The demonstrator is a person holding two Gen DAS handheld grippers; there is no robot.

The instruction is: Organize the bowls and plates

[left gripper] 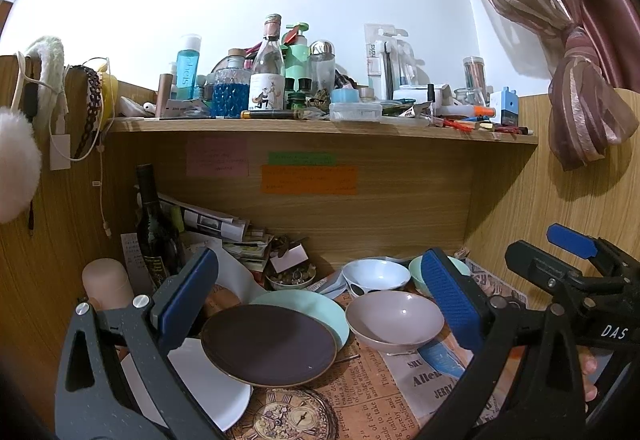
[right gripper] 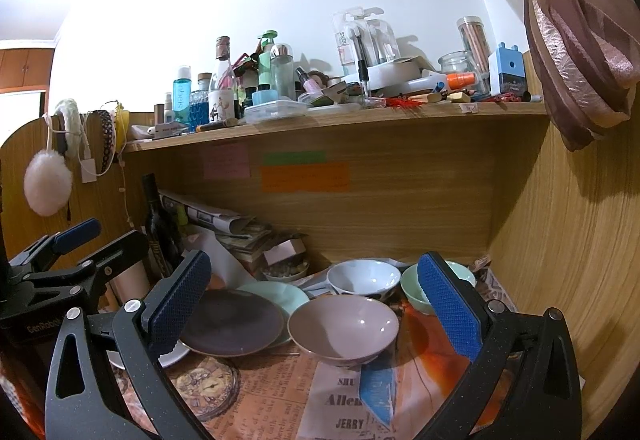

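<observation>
On the desk a dark brown plate (left gripper: 269,345) (right gripper: 232,321) lies over a mint plate (left gripper: 316,306) (right gripper: 282,294) and a white plate (left gripper: 208,388) (right gripper: 174,354). To its right stands a pinkish-grey bowl (left gripper: 394,320) (right gripper: 344,326). Behind it are a white bowl (left gripper: 376,276) (right gripper: 363,277) and a mint bowl (left gripper: 416,274) (right gripper: 414,286). My left gripper (left gripper: 320,308) is open and empty, above the brown plate and grey bowl. My right gripper (right gripper: 316,304) is open and empty, above the grey bowl.
A newspaper-print mat (left gripper: 372,400) (right gripper: 280,400) covers the desk. A dark wine bottle (left gripper: 154,224) (right gripper: 160,228), stacked papers (left gripper: 224,228) and a small dish of bits (left gripper: 290,278) crowd the back left. A cluttered shelf (left gripper: 320,126) (right gripper: 340,120) hangs overhead. Wooden walls close both sides.
</observation>
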